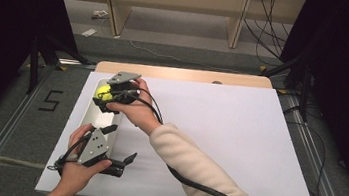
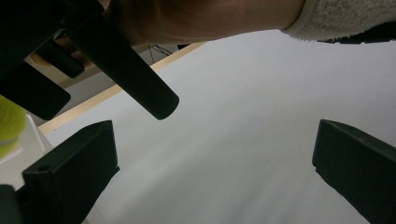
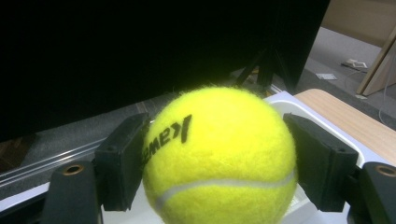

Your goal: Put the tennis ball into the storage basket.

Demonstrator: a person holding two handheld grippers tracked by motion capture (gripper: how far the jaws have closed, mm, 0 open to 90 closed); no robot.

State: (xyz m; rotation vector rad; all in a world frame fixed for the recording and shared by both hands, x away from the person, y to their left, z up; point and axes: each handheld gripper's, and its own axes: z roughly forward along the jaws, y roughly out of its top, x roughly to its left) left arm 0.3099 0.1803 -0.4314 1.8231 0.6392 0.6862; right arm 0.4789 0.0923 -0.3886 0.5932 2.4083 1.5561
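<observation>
Table (image 1: 238, 136) bears a white cover; a bare wood edge (image 1: 185, 74) shows at its far side. Floor (image 1: 178, 53) is grey carpet, marked "5" (image 1: 50, 100) to the left. Black curtains (image 1: 6, 17) hang on both sides. Wooden shelving (image 1: 174, 2) stands beyond. Cables (image 1: 266, 33) trail across the floor. Metal rails (image 1: 1, 137) flank the table.

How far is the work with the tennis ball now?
Done: the right gripper is shut on the tennis ball. In hand: it holds the ball over the far end of the white tray. Left: whether the ball goes in or comes out cannot be told. The left gripper is open, holding nothing.
</observation>
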